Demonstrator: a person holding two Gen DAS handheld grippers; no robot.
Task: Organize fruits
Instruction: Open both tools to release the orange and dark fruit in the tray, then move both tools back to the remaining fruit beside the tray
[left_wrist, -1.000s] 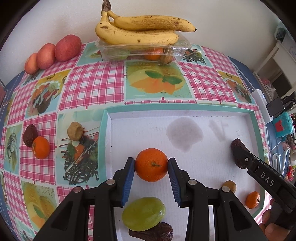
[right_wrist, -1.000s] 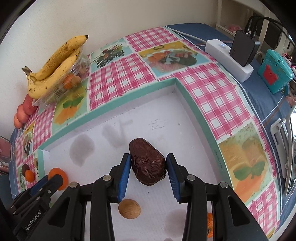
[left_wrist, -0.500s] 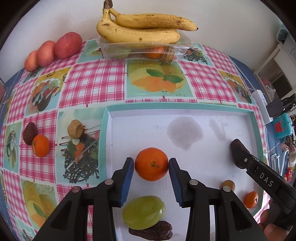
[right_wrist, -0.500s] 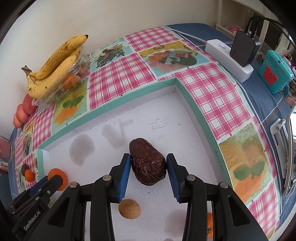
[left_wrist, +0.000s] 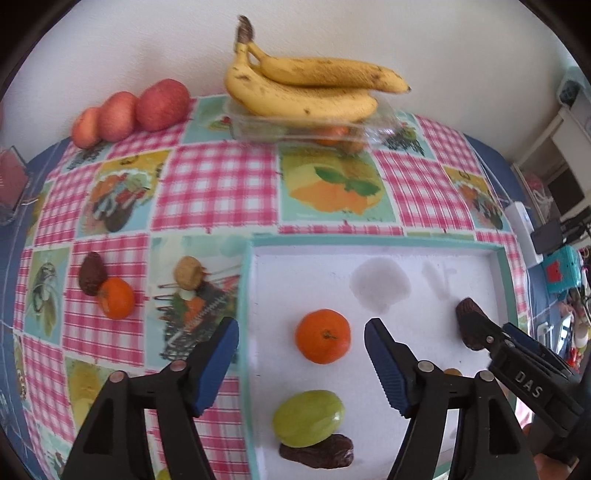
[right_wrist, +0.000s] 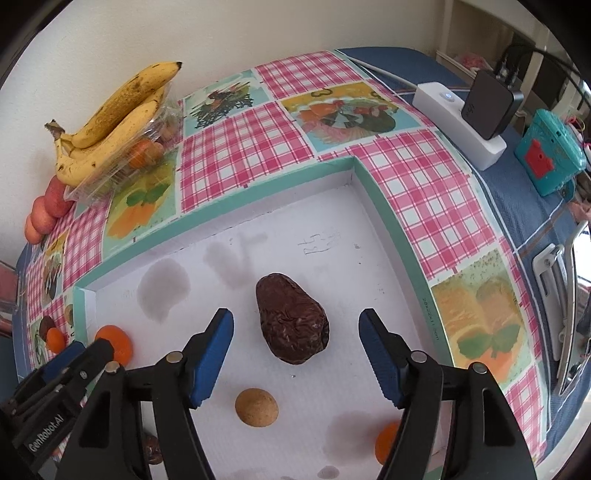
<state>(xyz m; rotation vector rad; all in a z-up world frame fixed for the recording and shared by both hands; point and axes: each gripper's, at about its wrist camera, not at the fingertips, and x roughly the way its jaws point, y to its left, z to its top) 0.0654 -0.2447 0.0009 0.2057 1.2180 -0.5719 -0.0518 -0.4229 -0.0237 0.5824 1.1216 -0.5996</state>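
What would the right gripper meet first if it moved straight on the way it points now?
Most likely the dark wrinkled fruit, lying between the opening jaws of the right gripper on the white tray. Depth is unclear.

"DAS" stands in pale letters on the right gripper (left_wrist: 476, 334) body (lower right, left wrist view); "GenRobot.AI" on the left gripper (right_wrist: 90, 349) body, lower left.

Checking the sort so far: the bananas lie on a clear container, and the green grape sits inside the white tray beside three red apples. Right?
Not quite. The left wrist view shows the grape in the tray beside a date; the apples sit by the wall. The bananas do lie on the container.
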